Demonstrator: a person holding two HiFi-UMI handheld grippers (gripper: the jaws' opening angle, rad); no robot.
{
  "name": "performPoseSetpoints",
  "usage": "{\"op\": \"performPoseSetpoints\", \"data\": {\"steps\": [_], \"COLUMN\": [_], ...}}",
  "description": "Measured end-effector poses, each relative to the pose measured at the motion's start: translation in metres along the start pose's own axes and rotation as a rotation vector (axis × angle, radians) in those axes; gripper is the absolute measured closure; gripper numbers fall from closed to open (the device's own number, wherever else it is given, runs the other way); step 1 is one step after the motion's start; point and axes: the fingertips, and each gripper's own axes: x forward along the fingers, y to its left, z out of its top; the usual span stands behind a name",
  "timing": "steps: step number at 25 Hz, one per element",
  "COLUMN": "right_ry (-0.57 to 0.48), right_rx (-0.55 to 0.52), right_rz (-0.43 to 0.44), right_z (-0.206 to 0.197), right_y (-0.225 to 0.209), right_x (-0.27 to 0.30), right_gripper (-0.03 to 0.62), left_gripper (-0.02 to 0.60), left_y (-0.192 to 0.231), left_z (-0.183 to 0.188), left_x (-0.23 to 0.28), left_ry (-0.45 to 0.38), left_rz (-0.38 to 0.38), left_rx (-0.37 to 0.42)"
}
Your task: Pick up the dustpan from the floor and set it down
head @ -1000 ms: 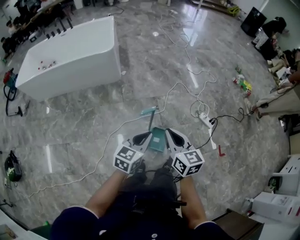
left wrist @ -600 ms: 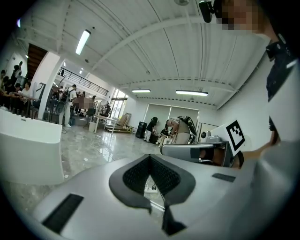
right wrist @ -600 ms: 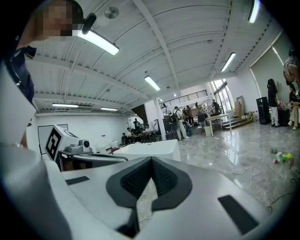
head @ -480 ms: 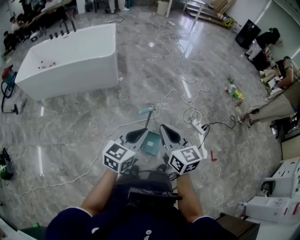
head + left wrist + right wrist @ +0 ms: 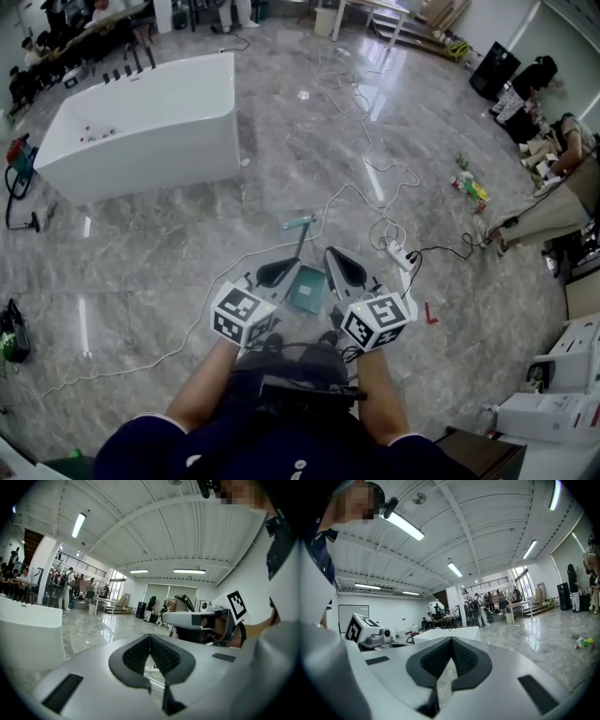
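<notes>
Person in a navy short-sleeved top (image 5: 281, 459) and dark grey trousers (image 5: 298, 364), black cables at the waist. Left gripper (image 5: 293, 267) and right gripper (image 5: 329, 254) share one look: smooth pale grey shells, black ribbed pads (image 5: 136, 656) lining the jaws, and a white cube (image 5: 242, 314) printed with black square markers.

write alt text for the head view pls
Seen from above, a person holds the left gripper and right gripper side by side, jaws closed, over a teal dustpan on a grey marble floor. A white tub stands at upper left, and cables trail across the floor.
</notes>
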Motion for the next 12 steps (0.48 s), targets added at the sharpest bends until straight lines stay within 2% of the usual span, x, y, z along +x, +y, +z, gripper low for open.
{"op": "performPoseSetpoints", "data": {"steps": [12], "right_ry": [-0.001], "right_rx": [-0.003], "right_rz": [-0.008], "right_z": [0.0025], "right_y": [0.0028], "right_x": [0.0006], "right_gripper": [0.588], "left_gripper": [0.569], "left_y": [0.0022], "left_z": [-0.0038], "left_x": [-0.0034], "left_ry": [0.012], "left_rz": [-0.009], "left_rx": [-0.002]}}
